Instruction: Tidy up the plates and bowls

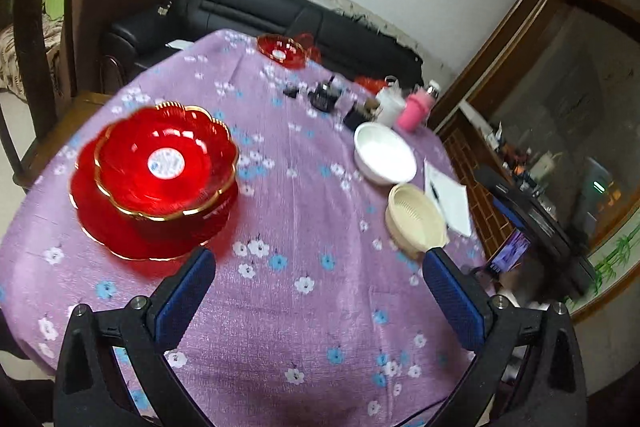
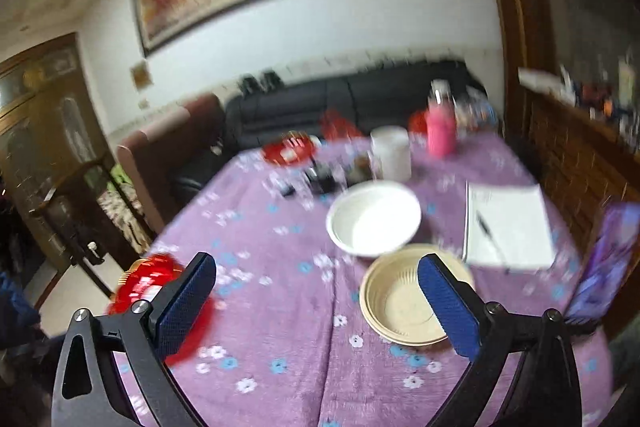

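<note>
A red gold-rimmed scalloped bowl sits stacked on a red plate at the table's left; the stack shows blurred in the right wrist view. A white bowl and a cream ribbed bowl stand side by side on the right. Another red dish sits at the far edge. My left gripper is open and empty over the tablecloth, right of the red stack. My right gripper is open and empty, its right finger over the cream bowl.
The round table has a purple flowered cloth. A pink bottle, a white cup and small dark items stand at the back. A notepad with a pen and a phone lie right. A black sofa is behind.
</note>
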A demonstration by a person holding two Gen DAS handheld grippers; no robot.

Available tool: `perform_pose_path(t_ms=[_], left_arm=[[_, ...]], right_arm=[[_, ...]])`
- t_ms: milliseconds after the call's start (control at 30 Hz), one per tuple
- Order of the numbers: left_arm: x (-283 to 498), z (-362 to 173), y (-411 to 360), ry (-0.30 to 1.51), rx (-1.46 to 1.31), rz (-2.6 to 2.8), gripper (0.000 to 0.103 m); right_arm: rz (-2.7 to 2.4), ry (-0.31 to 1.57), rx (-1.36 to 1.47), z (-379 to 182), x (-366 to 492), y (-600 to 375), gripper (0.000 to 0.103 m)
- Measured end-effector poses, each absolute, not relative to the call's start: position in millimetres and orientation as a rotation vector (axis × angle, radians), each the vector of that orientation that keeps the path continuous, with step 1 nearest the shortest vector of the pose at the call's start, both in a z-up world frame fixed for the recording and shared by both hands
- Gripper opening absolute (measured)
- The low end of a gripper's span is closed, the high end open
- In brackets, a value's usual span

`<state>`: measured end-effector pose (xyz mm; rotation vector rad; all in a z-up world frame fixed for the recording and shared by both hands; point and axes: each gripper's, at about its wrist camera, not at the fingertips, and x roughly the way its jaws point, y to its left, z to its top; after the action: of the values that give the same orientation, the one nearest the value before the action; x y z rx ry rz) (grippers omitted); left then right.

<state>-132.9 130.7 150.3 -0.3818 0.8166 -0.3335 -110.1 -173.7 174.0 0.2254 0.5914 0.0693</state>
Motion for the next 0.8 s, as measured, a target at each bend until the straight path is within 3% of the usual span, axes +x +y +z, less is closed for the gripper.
perform_pose_path(t_ms=[133,500,800], left_arm=[[-128.5,142.4,120.7,0.8,-0.293,-0.338,0.103],[-85.6,100.5,100.9,0.924,-0.281,-0.287,0.103],[-55.2,86.2,40.1,0.94,-0.192,-0.338,0.103]], right_arm=[[0.01,0.656,0.303,135.2,-68.5,-202.3,0.081],[-0.224,0.637,0.26,88.6,-14.0,-270.3,0.08],[-0.139,0.838,0.443,45.6,1.0,-312.0,0.076]])
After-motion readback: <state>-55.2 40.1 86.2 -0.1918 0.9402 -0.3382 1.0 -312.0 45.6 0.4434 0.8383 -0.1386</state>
